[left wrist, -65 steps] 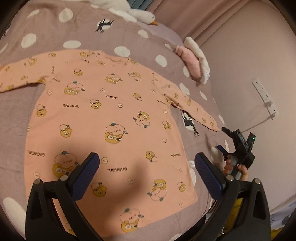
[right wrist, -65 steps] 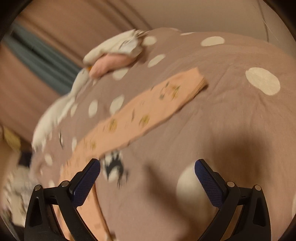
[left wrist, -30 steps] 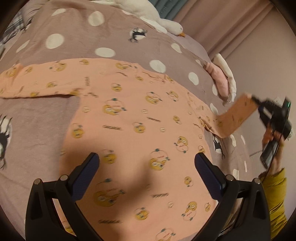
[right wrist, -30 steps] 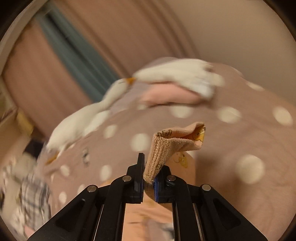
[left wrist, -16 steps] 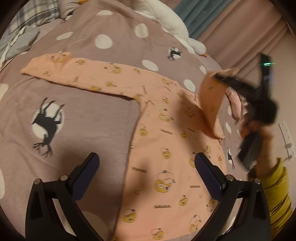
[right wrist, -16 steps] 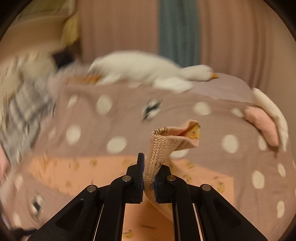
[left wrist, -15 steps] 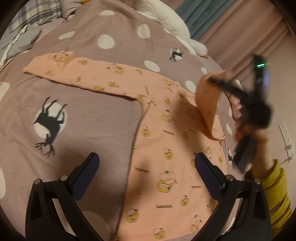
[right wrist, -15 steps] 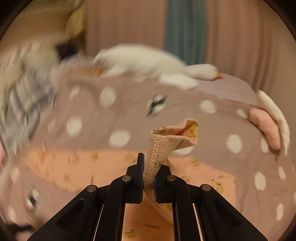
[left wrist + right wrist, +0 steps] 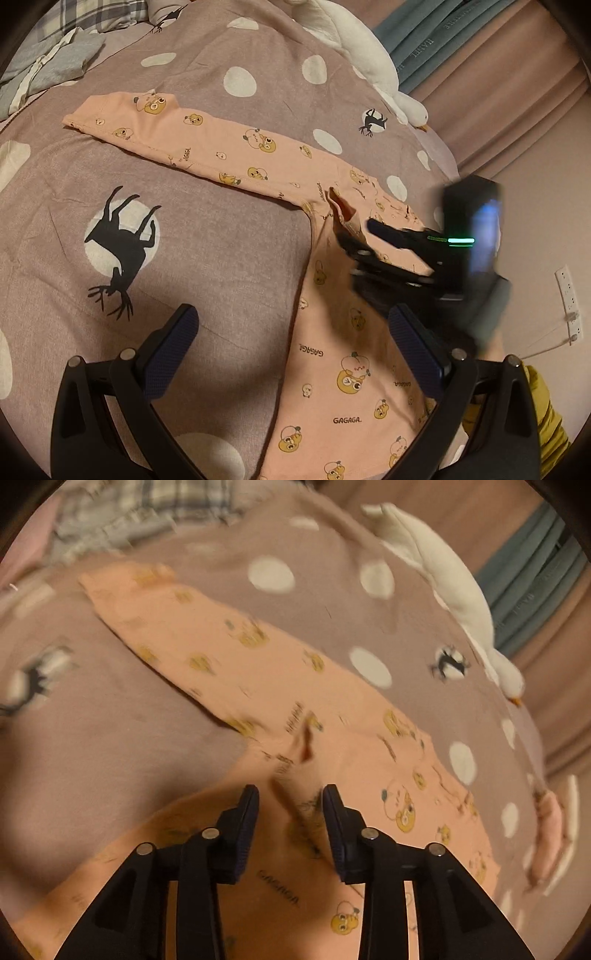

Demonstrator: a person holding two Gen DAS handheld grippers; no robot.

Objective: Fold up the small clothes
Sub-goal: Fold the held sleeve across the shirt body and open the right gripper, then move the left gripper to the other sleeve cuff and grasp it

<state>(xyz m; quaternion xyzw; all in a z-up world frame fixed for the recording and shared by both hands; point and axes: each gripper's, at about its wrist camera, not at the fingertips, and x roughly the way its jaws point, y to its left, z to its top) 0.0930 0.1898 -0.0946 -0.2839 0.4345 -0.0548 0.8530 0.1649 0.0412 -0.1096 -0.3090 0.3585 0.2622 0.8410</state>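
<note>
While a peach shirt (image 9: 354,354) printed with small cartoon faces lies flat on a mauve bedspread (image 9: 229,258) dotted white, a person holds two black grippers over it. The left gripper (image 9: 291,343) hovers above the shirt's edge, its blue-padded jaws spread wide and holding nothing. One sleeve (image 9: 207,151) stretches straight out across the spread, past a black deer print (image 9: 122,243). The right gripper (image 9: 290,812) hangs low over the chest, jaws parted, with the other sleeve's cuff (image 9: 341,212) lying loose on the shirt just ahead of its fingertips; blur hides whether anything touches the pads. A white goose toy (image 9: 354,48) rests along the bed's far edge, near teal and pink curtains (image 9: 480,55).
</note>
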